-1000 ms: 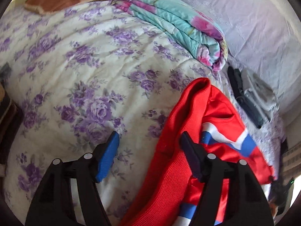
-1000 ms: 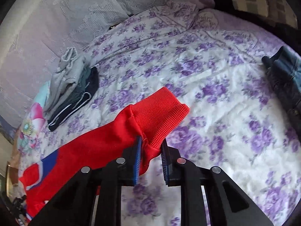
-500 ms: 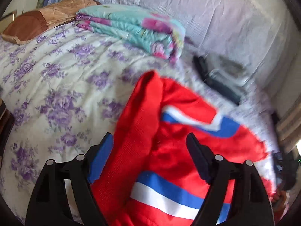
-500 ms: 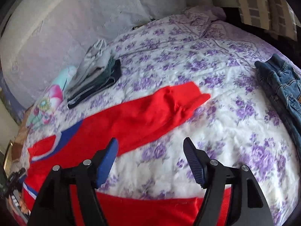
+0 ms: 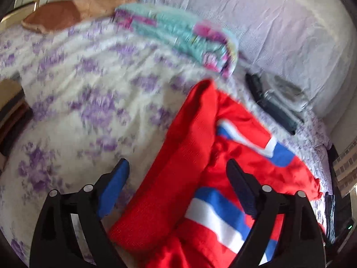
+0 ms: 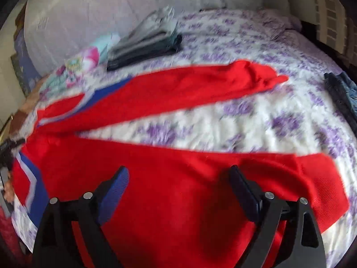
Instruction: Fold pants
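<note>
Both grippers free, pants spread on the bed, no fold made yet

My right gripper (image 6: 179, 187) has let go of the far leg's cuff it pinched a second ago; jaws are opening wide now with nothing pressed between them, and the near leg of the red pants (image 6: 189, 178) lies flat under and ahead of the gap; the far leg stretches across the floral bedspread (image 6: 256, 122) well beyond the jaws, its cuff off to their right; my left gripper (image 5: 177, 182) is opening too, nothing held, the waistband edge running up between its jaws and the blue-white stripe under the right jaw; I read this as legs laid out and released; next call is picking grab points to bring one leg over the other.
</note>
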